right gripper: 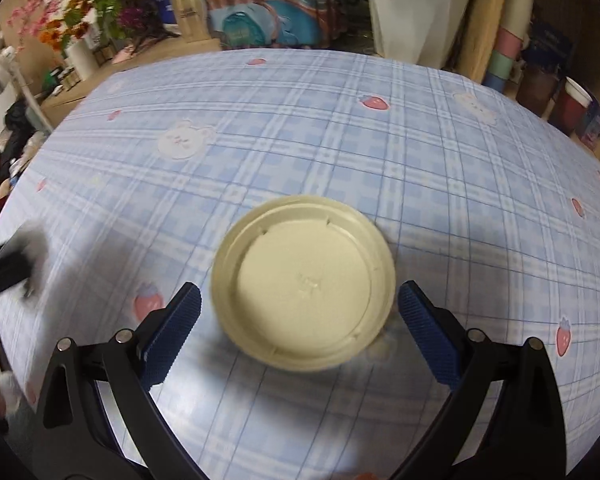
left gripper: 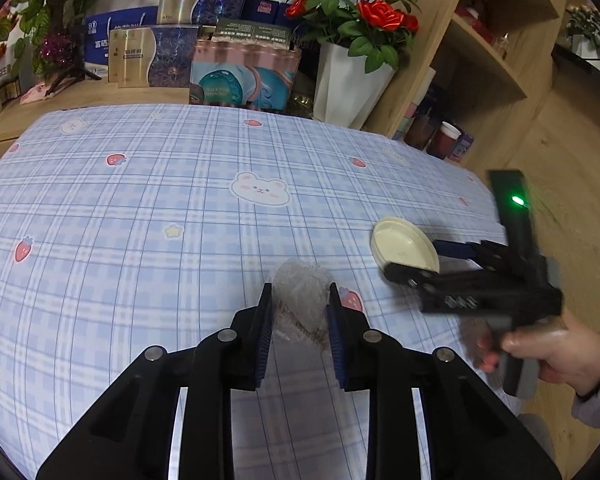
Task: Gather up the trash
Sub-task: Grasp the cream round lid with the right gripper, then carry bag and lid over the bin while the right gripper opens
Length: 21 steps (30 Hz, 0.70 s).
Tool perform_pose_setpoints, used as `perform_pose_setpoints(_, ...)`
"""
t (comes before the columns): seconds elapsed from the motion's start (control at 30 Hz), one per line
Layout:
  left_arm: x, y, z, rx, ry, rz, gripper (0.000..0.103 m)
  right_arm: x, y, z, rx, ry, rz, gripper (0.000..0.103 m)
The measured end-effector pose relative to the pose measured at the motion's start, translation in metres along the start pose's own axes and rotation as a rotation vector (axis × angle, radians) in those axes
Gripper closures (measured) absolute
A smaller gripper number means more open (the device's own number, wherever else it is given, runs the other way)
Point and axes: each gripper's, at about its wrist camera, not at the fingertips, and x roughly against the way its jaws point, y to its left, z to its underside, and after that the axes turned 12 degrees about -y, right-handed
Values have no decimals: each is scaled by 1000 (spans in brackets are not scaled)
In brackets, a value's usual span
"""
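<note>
A crumpled wad of clear plastic wrap (left gripper: 300, 304) is pinched between the blue pads of my left gripper (left gripper: 300, 286), which is shut on it just above the blue checked tablecloth (left gripper: 160, 200). A cream round plastic lid (right gripper: 284, 248) lies upside down on the cloth. My right gripper (right gripper: 299, 291) is open, with one finger on each side of the lid and a small gap at both pads. In the left wrist view the right gripper (left gripper: 414, 258) comes in from the right, held by a hand (left gripper: 556, 352), with the lid (left gripper: 400, 240) at its tips. The left gripper (right gripper: 8, 268) shows as a dark blur in the right wrist view.
Behind the table stand a white vase of red roses (left gripper: 348, 80), gift boxes (left gripper: 244, 72) and a wooden shelf (left gripper: 480, 60). Cups (left gripper: 446, 138) sit low by the shelf. The table's right edge (left gripper: 488, 200) runs close to the lid.
</note>
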Motion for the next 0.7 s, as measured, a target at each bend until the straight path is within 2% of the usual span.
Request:
perform_pose_setpoints(0.13, 10, 0, 5, 20, -12, 13, 78, -10, -6, -2, -34, 21, 27, 6)
perform_pose_setpoints(0.33, 22, 1, 9, 51, -20, 24, 78, -13, -2, -1, 4, 22, 54, 6)
perform_pose_setpoints(0.4, 28, 0, 10, 56, -29, 26, 78, -10, 1, 2, 16, 14, 46, 15)
perform_pose_setpoints(0.47, 36, 0, 12, 59, -40, 23, 78, -6, 4, 3, 28, 10, 35, 16)
perform_pose_setpoints(0.7, 66, -1, 21, 86, -62, 8, 79, 28, 14, 6, 56, -75, 13, 17)
